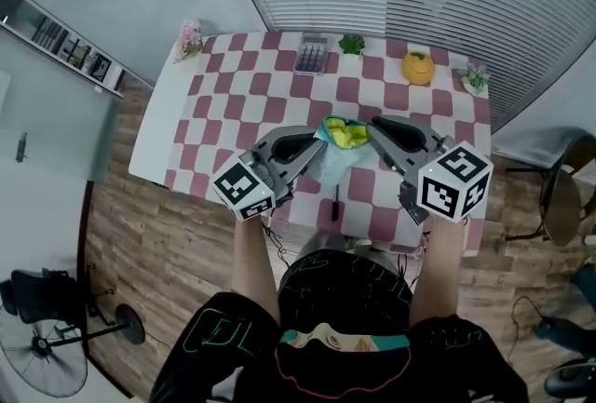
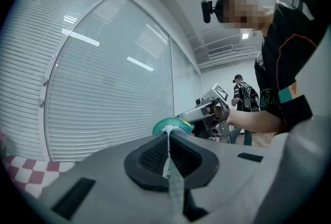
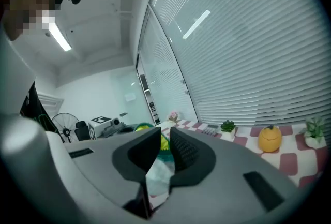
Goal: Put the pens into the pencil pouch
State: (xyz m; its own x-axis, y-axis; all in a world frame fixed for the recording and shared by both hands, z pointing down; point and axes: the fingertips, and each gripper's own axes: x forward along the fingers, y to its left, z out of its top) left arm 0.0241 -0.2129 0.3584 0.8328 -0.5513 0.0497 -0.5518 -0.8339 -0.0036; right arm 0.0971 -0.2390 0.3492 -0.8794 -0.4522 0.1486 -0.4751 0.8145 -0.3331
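- Hanging over the checkered table, the pouch stretches open-mouthed between your grippers.
- Your left gripper is pinched tight on one rim. Your right gripper, jaws partly apart, grips the other.
- A black pen lies on the table near it, and a calculator sits well beyond.
- The pouch is pale teal, lined in yellow.

No text, number or brand can be read anywhere; the green print on the person's black shirt is undecipherable.
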